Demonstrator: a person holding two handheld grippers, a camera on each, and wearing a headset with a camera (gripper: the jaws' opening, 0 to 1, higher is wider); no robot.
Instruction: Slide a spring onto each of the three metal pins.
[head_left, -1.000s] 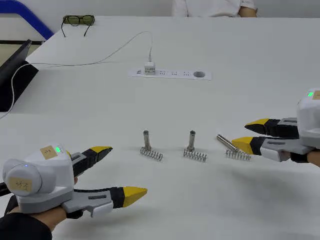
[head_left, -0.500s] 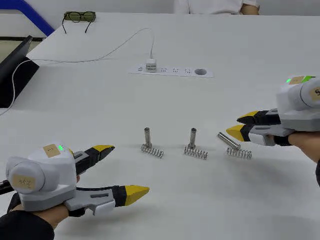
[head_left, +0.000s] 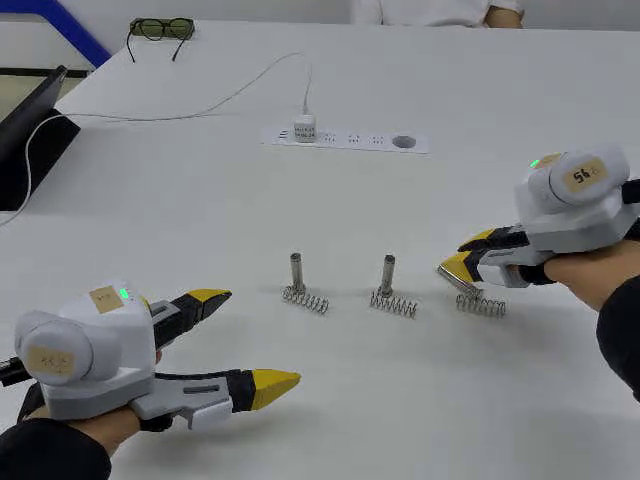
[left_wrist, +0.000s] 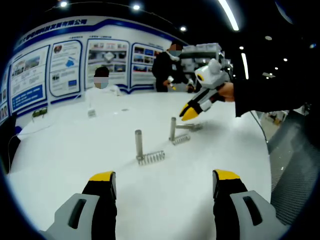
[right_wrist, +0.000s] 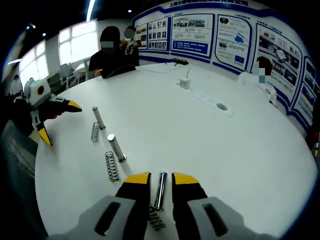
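Here, jaws of the right gripper (right_wrist: 161, 178) straddle the lying smooth cylindrical steel pin (right_wrist: 160, 191), seemingly unclamped; the left gripper (left_wrist: 164, 175) gapes wide.

The table (head_left: 330, 420) is plain white, and the power strip (head_left: 345, 139) on it is white too, with a white cable (head_left: 200, 107). Beyond the strip and to its left, the glasses (head_left: 160, 28) have a dark frame and greenish lenses. On the near side of the strip, the pins (head_left: 297, 270) and the springs (head_left: 305, 300) are silver-grey metal. The left gripper (head_left: 250, 337) and the right gripper (head_left: 463, 254) each have a white body, black jaws with yellow tips, a green light and a tan label
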